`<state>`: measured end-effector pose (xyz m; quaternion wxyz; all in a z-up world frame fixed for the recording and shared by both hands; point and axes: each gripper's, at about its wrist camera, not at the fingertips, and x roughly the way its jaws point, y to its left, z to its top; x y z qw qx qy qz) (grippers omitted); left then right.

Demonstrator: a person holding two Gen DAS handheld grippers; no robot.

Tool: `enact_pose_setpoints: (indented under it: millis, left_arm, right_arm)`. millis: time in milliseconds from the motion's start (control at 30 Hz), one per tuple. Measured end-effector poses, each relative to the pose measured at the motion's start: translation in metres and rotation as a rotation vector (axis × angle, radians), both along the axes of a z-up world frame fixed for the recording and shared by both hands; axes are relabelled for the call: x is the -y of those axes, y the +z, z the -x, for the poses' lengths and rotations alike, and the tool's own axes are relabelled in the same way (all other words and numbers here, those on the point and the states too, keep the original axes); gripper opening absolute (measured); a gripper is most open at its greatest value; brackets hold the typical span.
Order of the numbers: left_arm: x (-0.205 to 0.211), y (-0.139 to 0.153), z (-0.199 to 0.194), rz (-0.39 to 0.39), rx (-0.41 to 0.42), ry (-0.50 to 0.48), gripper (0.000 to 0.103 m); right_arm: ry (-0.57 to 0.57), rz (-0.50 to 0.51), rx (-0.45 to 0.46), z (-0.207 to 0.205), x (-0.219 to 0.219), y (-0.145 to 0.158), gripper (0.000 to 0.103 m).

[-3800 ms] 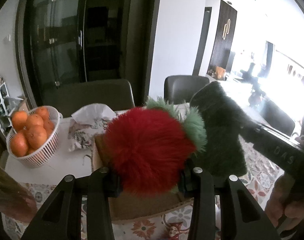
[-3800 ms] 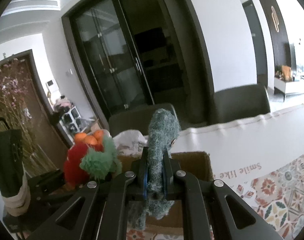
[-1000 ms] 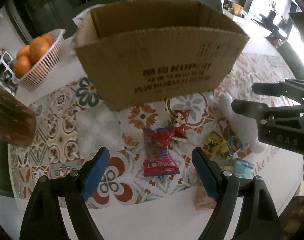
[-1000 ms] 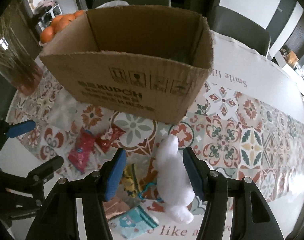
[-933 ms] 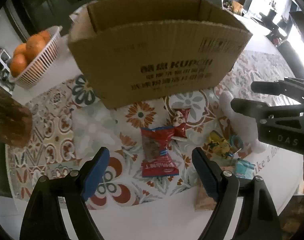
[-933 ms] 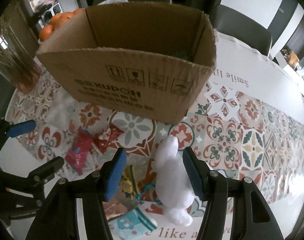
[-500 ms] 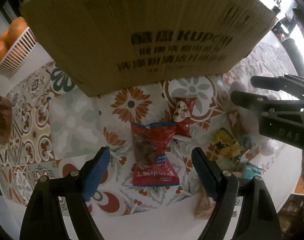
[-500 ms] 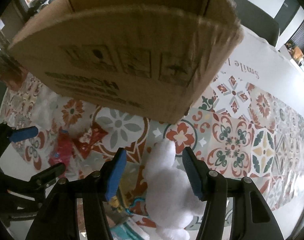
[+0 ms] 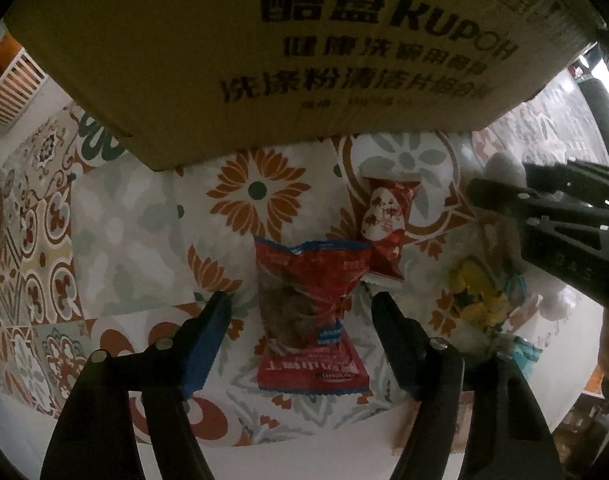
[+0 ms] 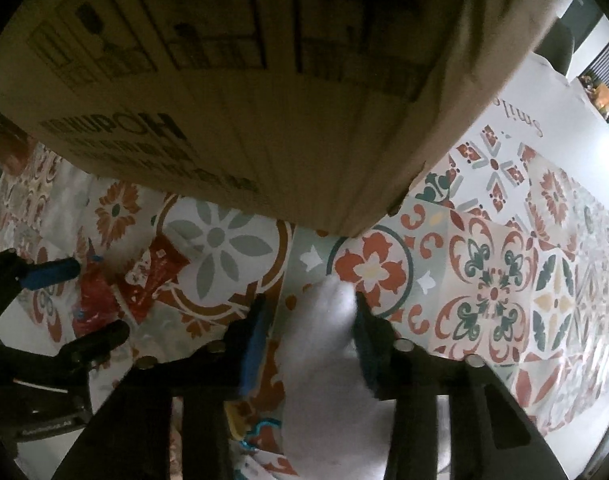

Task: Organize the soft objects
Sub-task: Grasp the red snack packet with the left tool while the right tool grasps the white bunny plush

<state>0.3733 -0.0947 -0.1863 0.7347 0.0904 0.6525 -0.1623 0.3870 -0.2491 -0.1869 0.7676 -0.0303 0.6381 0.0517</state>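
A white plush toy point(image 10: 324, 344) lies on the patterned tablecloth in front of the cardboard box point(image 10: 264, 80). My right gripper point(image 10: 309, 312) is open and low over it, with the plush between its blue pads. My left gripper point(image 9: 300, 312) is open and straddles a red snack packet point(image 9: 308, 312) lying flat. A smaller red-and-white packet point(image 9: 382, 224) lies just beyond it. The right gripper point(image 9: 500, 196) shows at the right edge of the left wrist view, with the plush point(image 9: 502, 168) behind it.
The box point(image 9: 304, 40) looms close above both grippers. A yellow packet point(image 9: 476, 292) and a blue packet point(image 9: 524, 348) lie between the grippers. A white basket point(image 9: 8, 88) stands at the far left. The table's white edge point(image 9: 304, 452) runs under the left gripper.
Both grippers have dropped down and forward toward the table. The box now fills the top of both views. The right jaws have come down around the white plush, the left around the red packet.
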Motion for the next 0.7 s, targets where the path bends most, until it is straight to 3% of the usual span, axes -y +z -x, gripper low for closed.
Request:
enact_pose_setpoints:
  millis: [167,467,700]
  left_arm:
    - [0.002,0.005,0.002,-0.009,0.043,0.004,0.038]
    - [0.003,0.012,0.024,0.05,0.046,0.016,0.035]
    - [0.009,0.041,0.045,0.077,0.113,-0.003,0.035]
  right_arm:
    - [-0.018,-0.026,0.017,0.002,0.01,-0.01,0.023]
    - [-0.019,-0.001,0.082,0.03,0.01,0.011,0.019]
    - [-0.027,-0.004,0.132,0.059,0.017,0.035,0.019]
